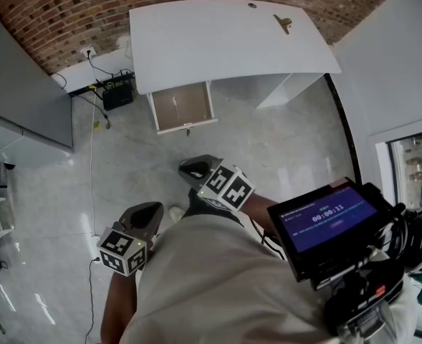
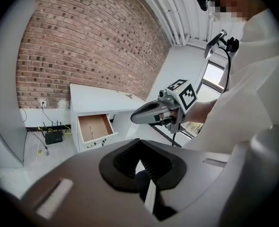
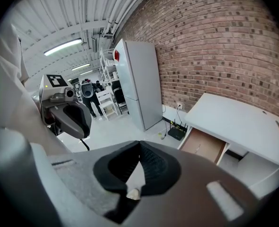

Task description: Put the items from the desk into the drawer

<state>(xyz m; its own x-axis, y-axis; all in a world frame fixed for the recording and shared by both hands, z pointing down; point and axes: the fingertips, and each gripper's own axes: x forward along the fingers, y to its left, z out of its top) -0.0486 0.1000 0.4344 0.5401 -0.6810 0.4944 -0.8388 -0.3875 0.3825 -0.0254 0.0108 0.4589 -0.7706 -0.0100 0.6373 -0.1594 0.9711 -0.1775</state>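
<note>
A white desk (image 1: 225, 41) stands against the brick wall, its wooden drawer (image 1: 183, 106) pulled open below the left end. A small brown item (image 1: 283, 24) lies near the desk's far right corner, and a tiny dark thing (image 1: 252, 6) sits at the back edge. Both grippers are held close to the person's body, well short of the desk. My left gripper (image 1: 147, 213) is shut with nothing in it. My right gripper (image 1: 196, 169) is also shut and holds nothing. In the left gripper view, the drawer (image 2: 95, 126) shows beyond the right gripper (image 2: 151, 112).
A black router (image 1: 117, 92) with cables lies on the floor left of the desk. A tall grey cabinet (image 1: 17, 106) stands at the left. A device with a lit screen (image 1: 325, 221) is mounted at the person's chest. Grey floor lies between me and the desk.
</note>
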